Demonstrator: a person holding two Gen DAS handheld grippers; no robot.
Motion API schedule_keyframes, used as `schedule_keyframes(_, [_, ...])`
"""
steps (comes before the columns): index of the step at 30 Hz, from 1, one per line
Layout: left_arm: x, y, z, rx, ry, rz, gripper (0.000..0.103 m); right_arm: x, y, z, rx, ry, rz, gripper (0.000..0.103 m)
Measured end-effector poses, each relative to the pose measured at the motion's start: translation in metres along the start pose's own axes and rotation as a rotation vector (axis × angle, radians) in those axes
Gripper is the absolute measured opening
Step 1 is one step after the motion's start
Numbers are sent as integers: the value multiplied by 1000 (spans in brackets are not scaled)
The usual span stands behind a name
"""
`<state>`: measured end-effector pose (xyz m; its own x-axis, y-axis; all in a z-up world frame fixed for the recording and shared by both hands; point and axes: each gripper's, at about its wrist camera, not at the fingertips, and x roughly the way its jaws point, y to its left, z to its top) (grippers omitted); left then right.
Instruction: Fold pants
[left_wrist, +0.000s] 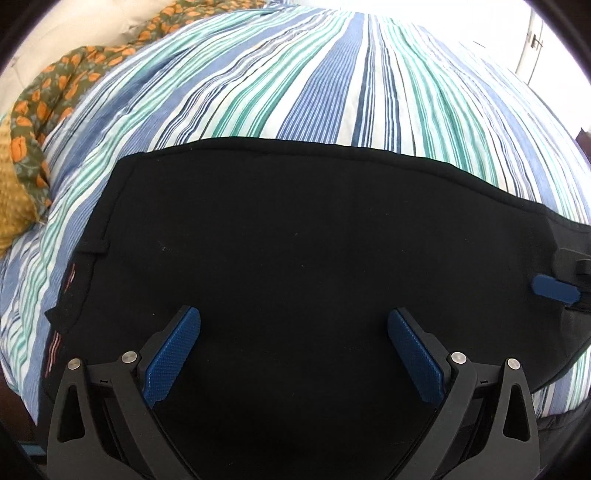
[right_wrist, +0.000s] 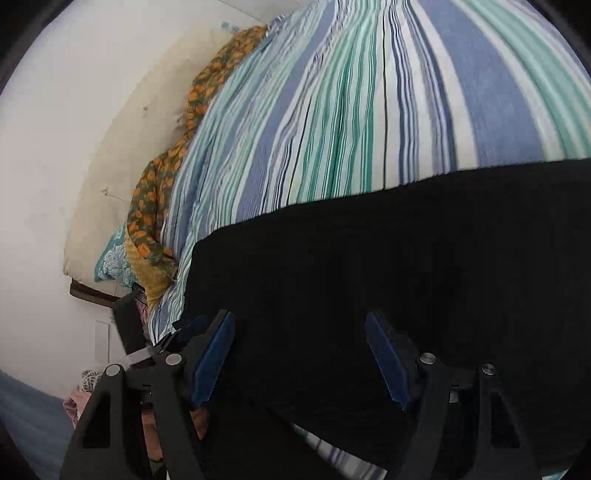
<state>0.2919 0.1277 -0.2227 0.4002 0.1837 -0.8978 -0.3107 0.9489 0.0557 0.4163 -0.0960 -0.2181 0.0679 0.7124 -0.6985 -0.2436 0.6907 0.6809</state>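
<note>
Both claws stand open above the black pants. Seen from the left wrist, the left claw (left_wrist: 293, 328) has its blue pads spread wide with only dark cloth showing in the gap and nothing pinched between them. From the right wrist, the right claw (right_wrist: 300, 332) is likewise spread, its pads clear of the fabric below.

Just beyond the fingertips, the black pants (left_wrist: 295, 240) lie flat across the bed, filling the lower half of both views. Their far edge runs as a fairly straight seam across the sheet, and at the left end a belt loop and waistband corner show. At the right rim of the left wrist view, one blue pad of the other claw pokes in over the pants.

Under and past the pants stretches the striped bedsheet (left_wrist: 332, 85), in bands of blue, teal, navy and white that run away from the camera, with light wrinkles. Along the bed's left side lies a bunched floral cloth (left_wrist: 40, 107), olive green with orange flowers and a mustard-yellow backing. Behind it is a cream pillow (right_wrist: 122, 177), with a teal-patterned cloth (right_wrist: 110, 262) tucked beneath its lower edge.

Farthest back, a plain white wall (right_wrist: 55, 147) rises beside the bed, and bright white light washes out the top right of the left wrist view.
</note>
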Motion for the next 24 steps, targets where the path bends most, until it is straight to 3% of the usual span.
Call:
schedule_keyframes(2, [-5, 3, -2, 9, -2, -17, 101, 11, -11, 2, 19, 36, -56, 72])
schedule_keyframes(5, [-18, 10, -9, 27, -30, -15, 102, -37, -50, 13, 29, -56, -146, 71])
schedule_keyframes(9, [-46, 10, -36, 37, -61, -27, 102, -180, -154, 15, 188, -249, -396, 71])
schedule_keyframes(12, [-78, 4, -73, 38, -95, -92, 102, -278, -207, -23, 300, -345, -637, 72])
schedule_keyframes(13, [-85, 0, -85, 46, -97, -126, 102, -302, -213, -41, 325, -366, -661, 73])
schedule_keyframes(16, [-105, -26, -125, 90, -74, -233, 102, -336, -199, -108, 360, -410, -522, 73])
schedule_keyframes(19, [-108, -64, -159, 176, -22, -329, 102, -313, -142, -177, 252, -369, -366, 78])
schedule_keyframes(22, [-101, -92, -182, 277, 8, -315, 102, -258, -92, -233, 204, -290, -172, 79])
schedule_keyframes(24, [-102, -101, -192, 327, -11, -275, 102, -217, -73, -257, 194, -239, -140, 79])
